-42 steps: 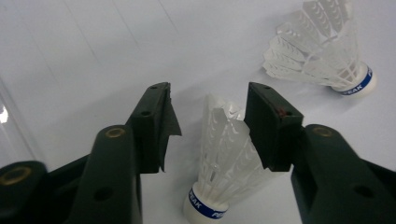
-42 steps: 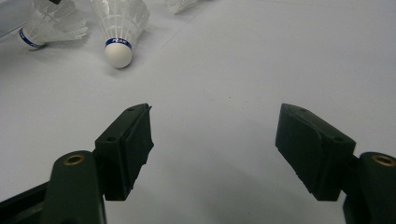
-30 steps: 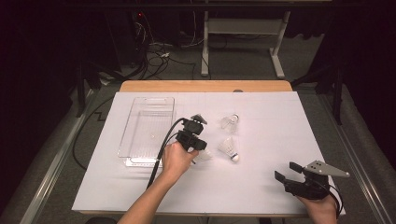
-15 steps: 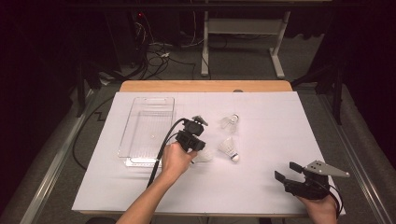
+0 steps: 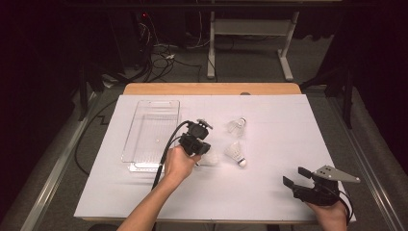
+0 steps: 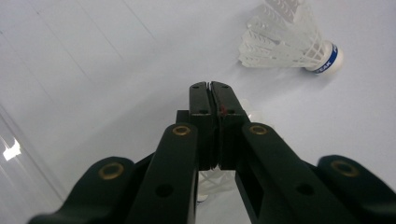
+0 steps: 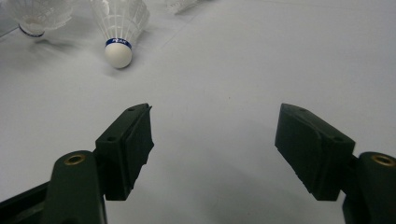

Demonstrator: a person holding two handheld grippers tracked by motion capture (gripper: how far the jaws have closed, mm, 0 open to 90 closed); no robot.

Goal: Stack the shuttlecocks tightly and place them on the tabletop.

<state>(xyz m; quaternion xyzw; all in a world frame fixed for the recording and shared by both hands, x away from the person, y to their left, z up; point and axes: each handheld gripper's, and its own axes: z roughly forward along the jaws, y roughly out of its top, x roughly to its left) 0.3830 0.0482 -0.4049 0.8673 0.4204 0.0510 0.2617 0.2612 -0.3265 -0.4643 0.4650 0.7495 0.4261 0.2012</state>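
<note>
White sheet (image 5: pixel 144 192), shuttlecock (image 6: pixel 212 179) under left tool (image 6: pixel 211 85)

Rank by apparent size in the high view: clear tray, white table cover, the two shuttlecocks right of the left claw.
1. White table cover
2. Clear tray
3. Far shuttlecock and near shuttlecock: they look about alike, so no ranking between them.
</note>
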